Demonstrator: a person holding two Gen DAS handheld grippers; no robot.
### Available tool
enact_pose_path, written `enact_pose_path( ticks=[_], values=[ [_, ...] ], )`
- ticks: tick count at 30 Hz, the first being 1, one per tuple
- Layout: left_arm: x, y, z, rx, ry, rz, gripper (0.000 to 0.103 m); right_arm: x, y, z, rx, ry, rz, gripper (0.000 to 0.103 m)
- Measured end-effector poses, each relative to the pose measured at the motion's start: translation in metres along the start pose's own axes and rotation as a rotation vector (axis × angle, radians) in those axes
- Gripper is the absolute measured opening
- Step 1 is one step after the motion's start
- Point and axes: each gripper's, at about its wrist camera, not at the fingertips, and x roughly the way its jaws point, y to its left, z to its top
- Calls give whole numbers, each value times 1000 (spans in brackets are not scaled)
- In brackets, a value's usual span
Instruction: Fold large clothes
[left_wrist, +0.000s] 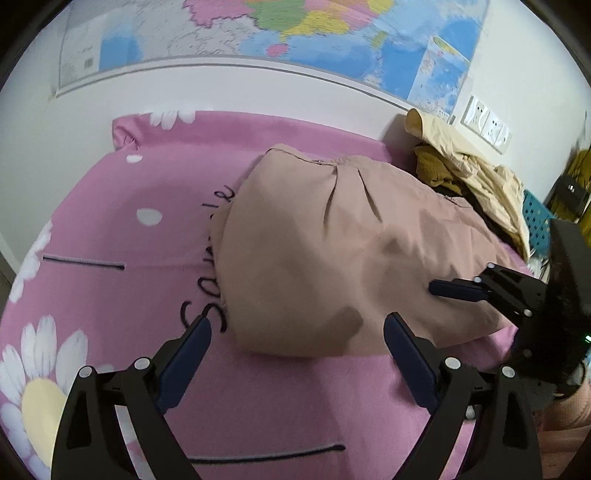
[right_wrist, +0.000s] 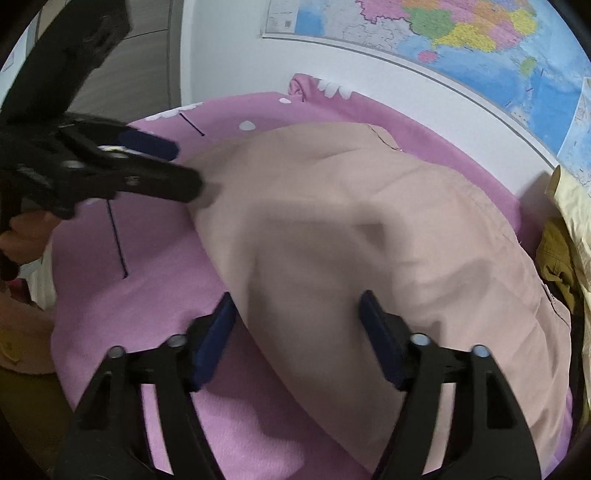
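Note:
A large beige-pink garment (left_wrist: 332, 258) lies folded over on a pink flowered sheet (left_wrist: 110, 221). My left gripper (left_wrist: 297, 321) is open and empty, just short of the garment's near rounded edge. My right gripper (right_wrist: 295, 299) is open and empty, its fingers over the garment (right_wrist: 369, 229) near its lower left edge. The right gripper (left_wrist: 454, 288) shows in the left wrist view at the garment's right edge. The left gripper (right_wrist: 166, 166) shows in the right wrist view at the garment's left edge.
A pile of yellow and mustard clothes (left_wrist: 472, 173) lies at the right by the wall, next to a blue perforated basket (left_wrist: 535, 218). A wall map (left_wrist: 295, 29) hangs behind the bed. Black lines (left_wrist: 85, 262) mark the sheet.

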Motion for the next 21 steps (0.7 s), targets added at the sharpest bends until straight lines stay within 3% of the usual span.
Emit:
enact_pose_path(
  ticks=[3,5,8,13,19,21],
  values=[
    [-4,5,-5,-10,5,1,91,2,-5,3,18,-4,19,45],
    [-6,7,-8,-9,10,6,91,-1,-8,7,33,-14,57,29],
    [-7,8,-11,-32,23,-63,91,-7,-19,13,84,-30,100,20],
    [9,0,-11,-74,60,-213,91,-18,-36,18,177,-77,137,17],
    [34,1,2,-187,76,-342,90,-22,-36,16,185,-85,146,17],
    [39,5,5,-219,79,-352,90,-20,-37,16,189,-83,157,18]
  ],
)
